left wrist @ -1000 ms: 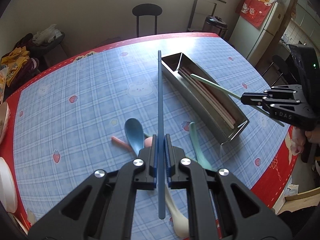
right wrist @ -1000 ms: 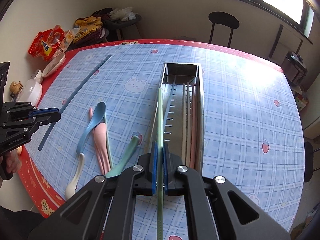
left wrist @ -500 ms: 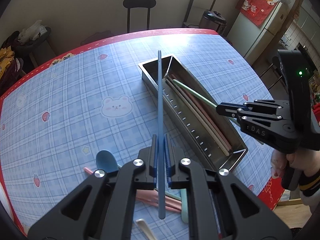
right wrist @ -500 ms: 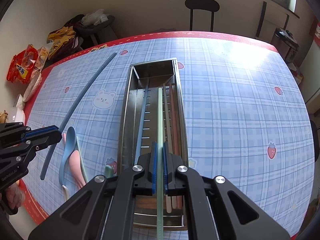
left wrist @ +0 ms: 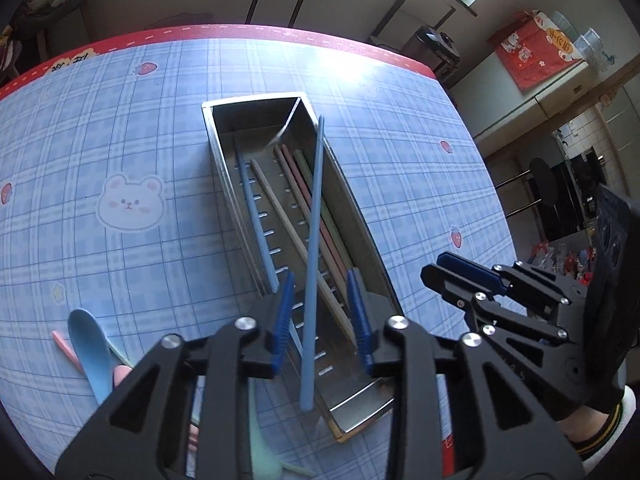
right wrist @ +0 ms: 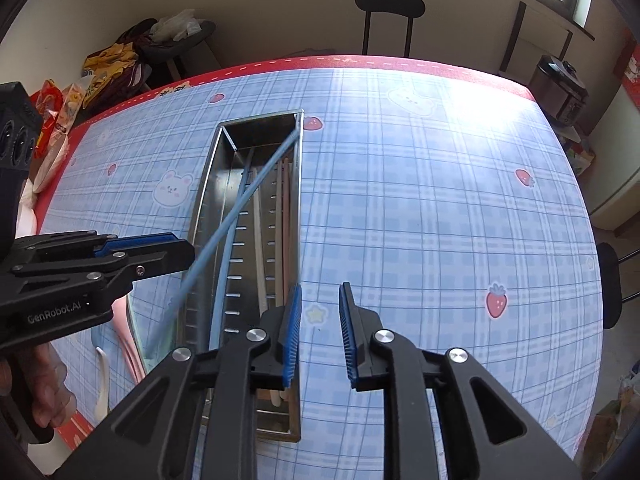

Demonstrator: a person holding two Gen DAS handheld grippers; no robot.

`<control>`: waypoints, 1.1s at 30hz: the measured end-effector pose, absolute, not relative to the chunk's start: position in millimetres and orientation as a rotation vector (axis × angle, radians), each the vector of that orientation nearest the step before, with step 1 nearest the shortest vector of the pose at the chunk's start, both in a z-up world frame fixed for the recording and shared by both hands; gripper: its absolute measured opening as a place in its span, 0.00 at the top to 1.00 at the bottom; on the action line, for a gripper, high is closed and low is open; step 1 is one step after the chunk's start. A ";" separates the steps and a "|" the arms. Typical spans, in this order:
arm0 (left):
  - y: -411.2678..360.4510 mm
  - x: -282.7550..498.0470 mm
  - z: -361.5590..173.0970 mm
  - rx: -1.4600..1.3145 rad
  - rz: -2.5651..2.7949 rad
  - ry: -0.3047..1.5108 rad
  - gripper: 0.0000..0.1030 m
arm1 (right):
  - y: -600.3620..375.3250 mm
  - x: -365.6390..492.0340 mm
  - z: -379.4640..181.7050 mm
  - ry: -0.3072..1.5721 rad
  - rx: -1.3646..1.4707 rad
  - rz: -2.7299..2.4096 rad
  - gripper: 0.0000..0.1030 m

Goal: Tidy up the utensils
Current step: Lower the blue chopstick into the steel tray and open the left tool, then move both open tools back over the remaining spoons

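Observation:
A long steel tray (left wrist: 248, 98) (right wrist: 260, 118) lies on the blue checked tablecloth with several chopsticks in it, among them a green chopstick (left wrist: 305, 166). My left gripper (left wrist: 320, 276) hovers over the tray's near end with its jaws opening. A blue chopstick (left wrist: 316, 200) (right wrist: 248, 201) stands loose between them, its far tip leaning on the tray's far right corner and neither pad touching it. My right gripper (right wrist: 318, 332) hangs just right of the tray, jaws opening, with nothing between them. Each gripper shows in the other's view: right gripper (left wrist: 460, 276), left gripper (right wrist: 160, 252).
A blue spoon (left wrist: 88, 344), a pink chopstick (left wrist: 64, 346) and a pink spoon (right wrist: 124, 320) lie on the cloth left of the tray. Snack bags (right wrist: 108, 68) sit beyond the far left table edge. A black stool (right wrist: 388, 4) stands behind the table.
Both grippers moved in over the tray and went from shut to open. The green chopstick left the right gripper and now lies in the tray. The blue chopstick is released and tilts in the left jaws.

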State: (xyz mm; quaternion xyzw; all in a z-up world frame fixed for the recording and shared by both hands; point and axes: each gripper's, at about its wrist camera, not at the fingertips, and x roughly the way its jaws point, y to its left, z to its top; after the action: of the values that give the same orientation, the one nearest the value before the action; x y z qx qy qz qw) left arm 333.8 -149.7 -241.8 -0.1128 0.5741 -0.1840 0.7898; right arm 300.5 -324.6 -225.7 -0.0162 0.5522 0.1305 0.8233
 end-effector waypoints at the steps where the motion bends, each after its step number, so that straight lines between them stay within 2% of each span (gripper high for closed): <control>1: -148.0 332.8 -240.3 -0.242 -0.394 1.226 0.66 | -326.5 298.6 -224.8 1.174 -0.034 0.278 0.81; 10: -99.6 318.7 -220.5 -0.229 -0.305 1.168 0.66 | -311.7 291.1 -221.6 1.174 -0.046 0.307 0.81; 16: -60.9 295.4 -212.9 -0.182 -0.245 1.137 0.61 | -289.2 284.3 -214.2 1.167 -0.064 0.350 0.81; 27: 17.0 224.6 -222.7 -0.109 -0.146 1.152 0.61 | -240.2 250.8 -211.5 1.172 -0.087 0.449 0.81; 33: 31.6 177.8 -234.8 -0.121 -0.173 1.163 0.60 | -219.1 222.6 -213.5 1.179 -0.091 0.502 0.81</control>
State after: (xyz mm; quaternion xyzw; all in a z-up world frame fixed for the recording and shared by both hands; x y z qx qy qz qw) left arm 177.8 31.6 -234.8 -0.0570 0.5483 -0.0813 0.8304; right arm 222.6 -219.1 -213.5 -0.0423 0.5499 0.2339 0.8007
